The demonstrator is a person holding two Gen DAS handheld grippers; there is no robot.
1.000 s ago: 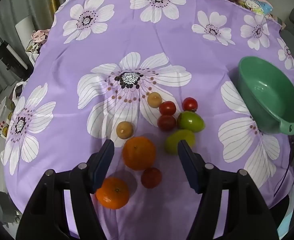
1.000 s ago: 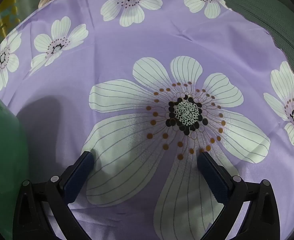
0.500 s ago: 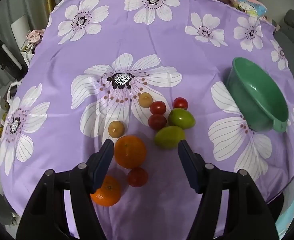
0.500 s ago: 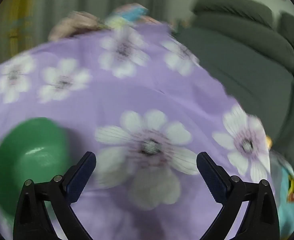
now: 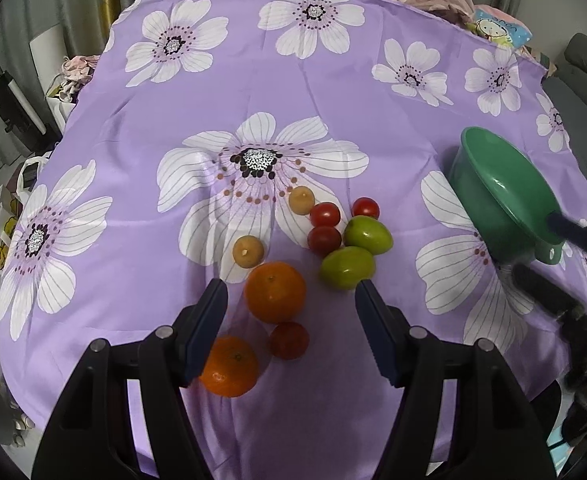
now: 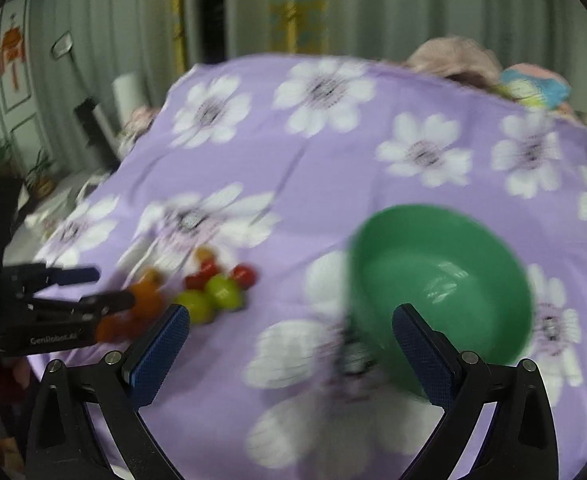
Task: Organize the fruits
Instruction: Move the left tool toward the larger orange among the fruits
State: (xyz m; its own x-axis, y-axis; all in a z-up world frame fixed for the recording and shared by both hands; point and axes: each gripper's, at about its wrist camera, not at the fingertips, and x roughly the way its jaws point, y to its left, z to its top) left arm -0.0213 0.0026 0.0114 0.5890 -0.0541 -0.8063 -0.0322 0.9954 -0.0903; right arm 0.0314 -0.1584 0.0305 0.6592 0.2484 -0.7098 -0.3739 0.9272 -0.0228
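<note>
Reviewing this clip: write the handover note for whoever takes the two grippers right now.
Left gripper: open, empty, poised over the larger orange.
Right gripper: open, empty, near the green bowl.
Fruit: two oranges, four red tomatoes, two green fruits and two small tan fruits all lie loose on the purple cloth.
Done: nothing; the bowl is empty.
Left: every fruit remains to be sorted.

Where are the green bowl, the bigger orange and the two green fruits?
green bowl (image 5: 489, 184): left wrist view, on its inner wall.
bigger orange (image 5: 275, 292): left wrist view, on its top.
green fruits (image 5: 367, 234): left wrist view, on the farther one's skin.
</note>
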